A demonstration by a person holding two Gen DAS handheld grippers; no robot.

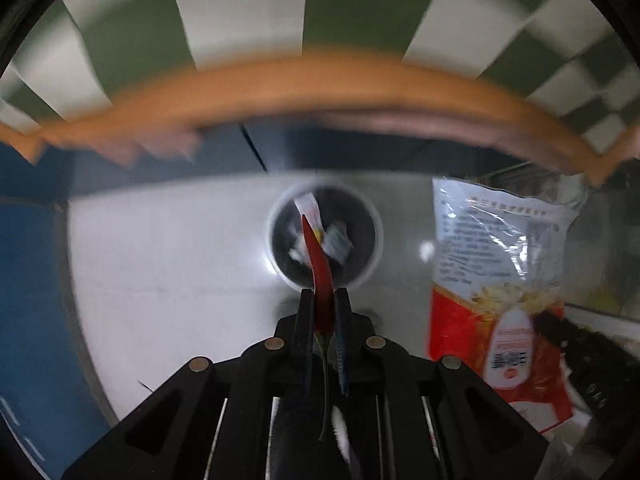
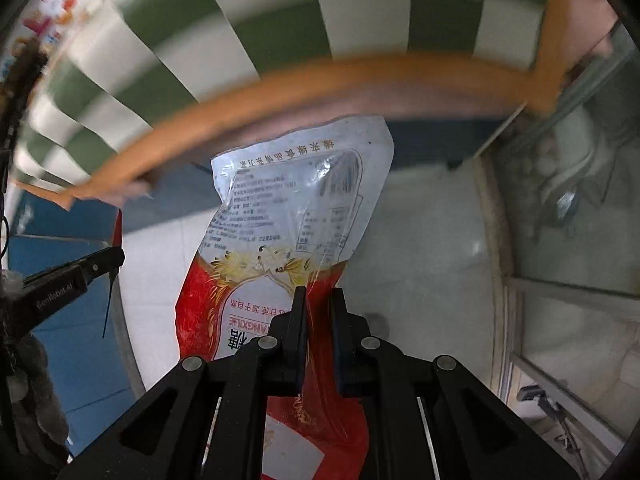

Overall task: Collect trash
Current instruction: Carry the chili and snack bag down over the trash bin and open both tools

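Note:
My left gripper [image 1: 323, 294] is shut on a red chili pepper [image 1: 318, 264], its green stem hanging down behind the fingers. It hangs over a round white-rimmed trash bin [image 1: 362, 200] on the pale floor, which holds several scraps of paper. My right gripper [image 2: 319, 294] is shut on a large red and white plastic food bag [image 2: 296, 200], held upright in the air. The bag also shows at the right of the left wrist view [image 1: 496, 280]. The left gripper [image 2: 114, 258] with the pepper shows at the left of the right wrist view.
A green and white checked tablecloth [image 1: 240, 12] with an orange trim [image 1: 320, 84] hangs above. A blue wall panel [image 1: 28, 280] stands at the left. A glass and metal frame [image 2: 560, 240] stands at the right.

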